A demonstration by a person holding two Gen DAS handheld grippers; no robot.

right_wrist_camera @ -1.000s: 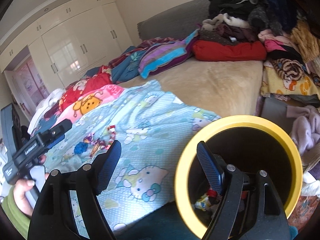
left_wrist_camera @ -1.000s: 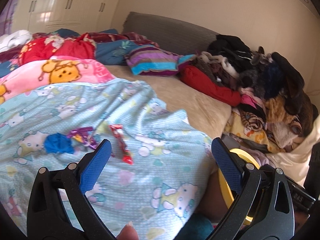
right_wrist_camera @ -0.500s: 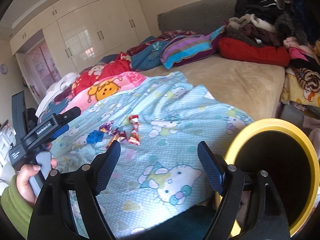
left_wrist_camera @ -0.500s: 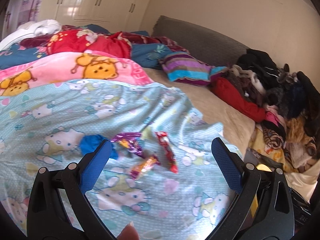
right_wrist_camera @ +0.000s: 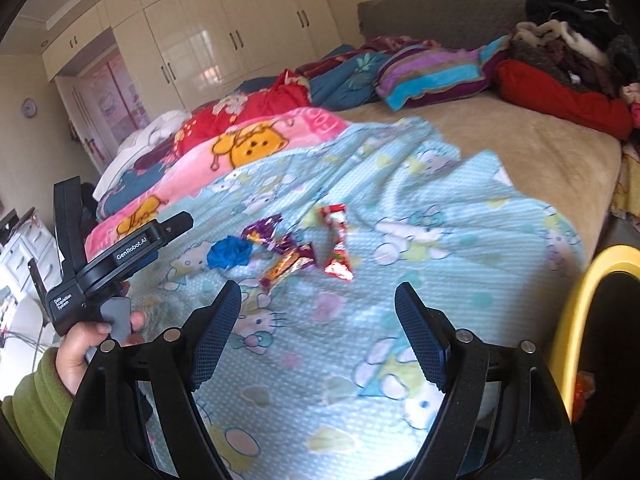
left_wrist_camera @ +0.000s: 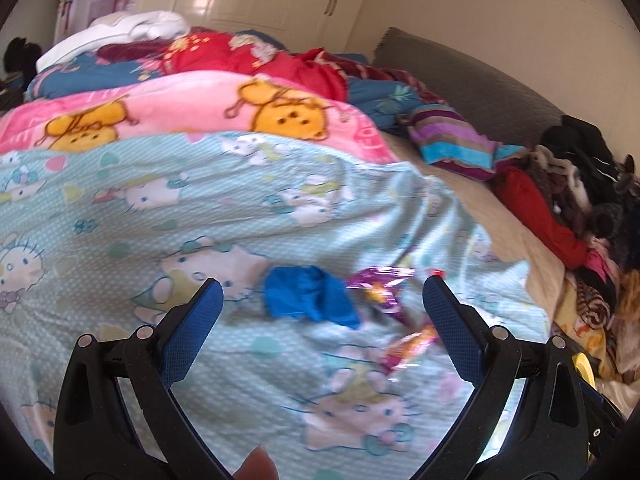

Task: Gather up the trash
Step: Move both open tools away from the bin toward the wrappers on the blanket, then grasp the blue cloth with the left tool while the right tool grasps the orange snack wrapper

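**Open blanket in front, clutter at the edges**

The light-blue blanket (right_wrist_camera: 420, 264) lies bare between the open right gripper (right_wrist_camera: 318, 312) and the wrappers (right_wrist_camera: 296, 252). The yellow-rimmed bin (right_wrist_camera: 568, 320) blocks the blanket's right edge; the left gripper (right_wrist_camera: 120, 256) crowds its left edge; folded bedding (right_wrist_camera: 256, 144) walls the far edge.

Bedroom. Cream walls (right_wrist_camera: 16, 128); glossy cream wardrobe (right_wrist_camera: 224, 36) along far wall, daylight reflecting off its doors. Grey headboard (right_wrist_camera: 440, 16). Bed (right_wrist_camera: 520, 144) with tan cover, blankets (right_wrist_camera: 280, 136) piled on it, clothes heap (left_wrist_camera: 580, 184) at one end. Round clock (right_wrist_camera: 29, 107) on wall.
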